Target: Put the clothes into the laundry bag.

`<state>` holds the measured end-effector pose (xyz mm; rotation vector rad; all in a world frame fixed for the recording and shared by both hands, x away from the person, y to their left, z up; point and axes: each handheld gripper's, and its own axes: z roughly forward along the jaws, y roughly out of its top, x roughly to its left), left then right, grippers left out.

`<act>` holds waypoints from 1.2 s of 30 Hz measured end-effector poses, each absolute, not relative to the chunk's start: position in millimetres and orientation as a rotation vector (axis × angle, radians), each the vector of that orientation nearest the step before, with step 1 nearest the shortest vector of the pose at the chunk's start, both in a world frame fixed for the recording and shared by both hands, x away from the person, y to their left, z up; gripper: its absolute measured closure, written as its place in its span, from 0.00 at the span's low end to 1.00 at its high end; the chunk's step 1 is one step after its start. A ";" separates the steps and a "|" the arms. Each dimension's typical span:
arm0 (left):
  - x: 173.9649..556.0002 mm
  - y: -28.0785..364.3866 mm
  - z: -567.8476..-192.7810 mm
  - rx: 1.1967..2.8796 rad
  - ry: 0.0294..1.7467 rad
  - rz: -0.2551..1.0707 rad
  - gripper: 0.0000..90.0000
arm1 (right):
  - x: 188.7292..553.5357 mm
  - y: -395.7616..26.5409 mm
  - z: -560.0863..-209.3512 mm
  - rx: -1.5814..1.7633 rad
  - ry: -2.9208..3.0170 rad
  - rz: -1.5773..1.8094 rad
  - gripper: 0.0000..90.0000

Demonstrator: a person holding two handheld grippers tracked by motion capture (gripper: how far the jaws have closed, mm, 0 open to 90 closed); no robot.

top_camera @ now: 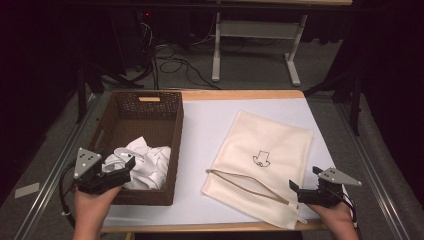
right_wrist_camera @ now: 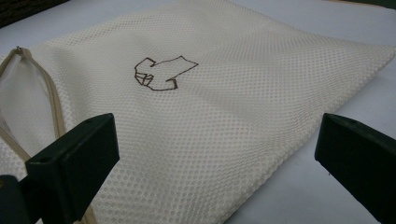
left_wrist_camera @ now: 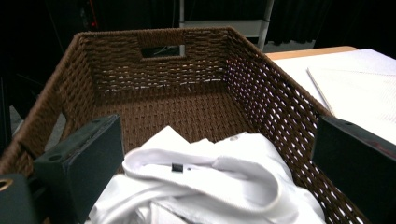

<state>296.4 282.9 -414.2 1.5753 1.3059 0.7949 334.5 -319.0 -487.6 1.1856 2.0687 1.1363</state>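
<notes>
Setup: white garment in basket, mesh bag laid out beside it; both jaws spread and empty.

Bench (top_camera: 210, 120) carries a brown wicker basket (top_camera: 169, 150) at the left and a cream mesh laundry bag (top_camera: 280, 145) flat at the right, apart from each other. The bag's zipper mouth (top_camera: 245, 182) gapes toward the near edge, probably so a garment can go straight in. White shirt (top_camera: 150, 165) lies crumpled in the basket's near end, collar (left_wrist_camera: 196, 170) up. Left gripper (top_camera: 117, 170) hangs just over the shirt, jaws released, framing the collar, apparently lined up for a pick. Right gripper (top_camera: 305, 189) hovers at the bag's near corner, jaws released, likely ready to hold the mouth.
</notes>
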 end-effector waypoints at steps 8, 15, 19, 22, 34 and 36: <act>333.6 279.2 -403.6 1.815 1.381 0.721 0.02 | 335.0 -320.1 -489.1 1.194 2.077 1.138 0.00; 356.9 272.8 -411.5 1.959 1.455 0.645 0.00 | 334.2 -318.1 -488.2 1.185 2.087 1.141 0.00; 373.5 278.1 -417.1 2.027 1.562 0.476 0.00 | 334.3 -317.9 -488.3 1.183 2.088 1.148 0.00; 384.3 282.9 -421.4 2.093 1.639 0.422 0.00 | 334.8 -317.5 -488.7 1.177 2.092 1.147 0.01; 419.4 308.4 -468.2 2.067 1.983 -0.093 0.00 | 334.5 -315.6 -489.5 1.172 2.100 1.143 0.00; 423.6 301.6 -479.2 2.130 1.989 -0.135 0.00 | 334.4 -315.5 -489.6 1.171 2.099 1.144 0.00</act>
